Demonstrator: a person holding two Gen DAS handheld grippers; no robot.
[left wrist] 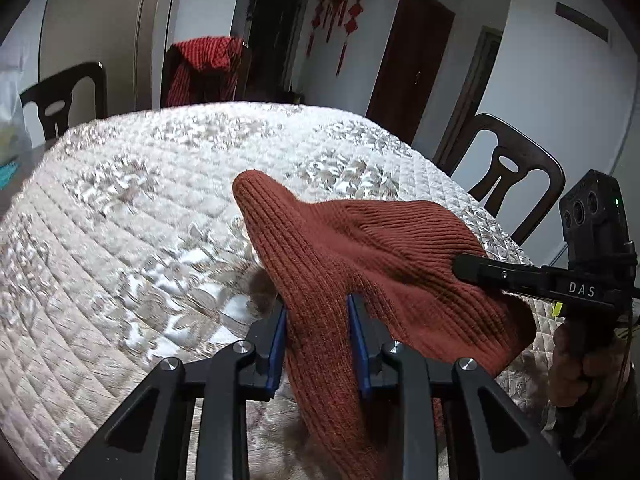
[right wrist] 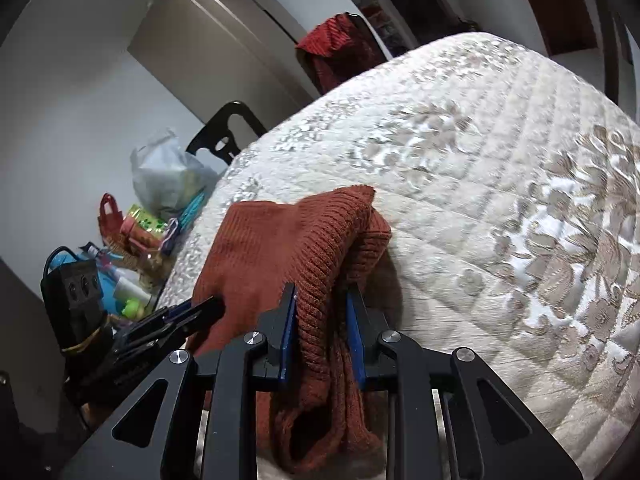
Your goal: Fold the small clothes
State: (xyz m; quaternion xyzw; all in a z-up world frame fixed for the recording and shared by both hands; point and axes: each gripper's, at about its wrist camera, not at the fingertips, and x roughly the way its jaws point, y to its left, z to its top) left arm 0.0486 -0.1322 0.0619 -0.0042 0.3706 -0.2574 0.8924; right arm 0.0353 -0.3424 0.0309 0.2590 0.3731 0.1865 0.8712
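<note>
You stand at a worktop [left wrist: 120,208] covered by a quilted cream cloth with a shiny flower pattern, in a room with pale walls and dark wooden doors [left wrist: 408,52]. At the far left of the worktop, in the right wrist view, lies a heap of small things: a clear plastic bag [right wrist: 168,172], a little red bag [right wrist: 109,216] and bright packets. Dark chairs [left wrist: 64,96] stand around the far side, and one carries a red striped garment [left wrist: 204,68] over its back. Red knotted ornaments [left wrist: 340,4] hang on the wall between two doors. Another chair [left wrist: 516,172] stands at the right edge.

The rust-red knitted hat [left wrist: 360,248] hangs between your two hands, above the near part of the worktop; whether any part of it touches the cloth you cannot tell. A furry brown pompom [left wrist: 260,280] peeks out beside its left fold.

Your left tongs [left wrist: 318,308] are closed on a bunched fold of the hat, the blue pads pressing the knit on both sides. In the right wrist view they [right wrist: 208,306] reach in from the left and meet the hat's left edge.

Your right tongs [right wrist: 322,300] grip the hat's thick ribbed edge, which bulges up between the pads and hangs down below them. From the left wrist view they [left wrist: 466,266] come in from the right with their tip on the hat, and your hand [left wrist: 580,360] wraps the handle below.
</note>
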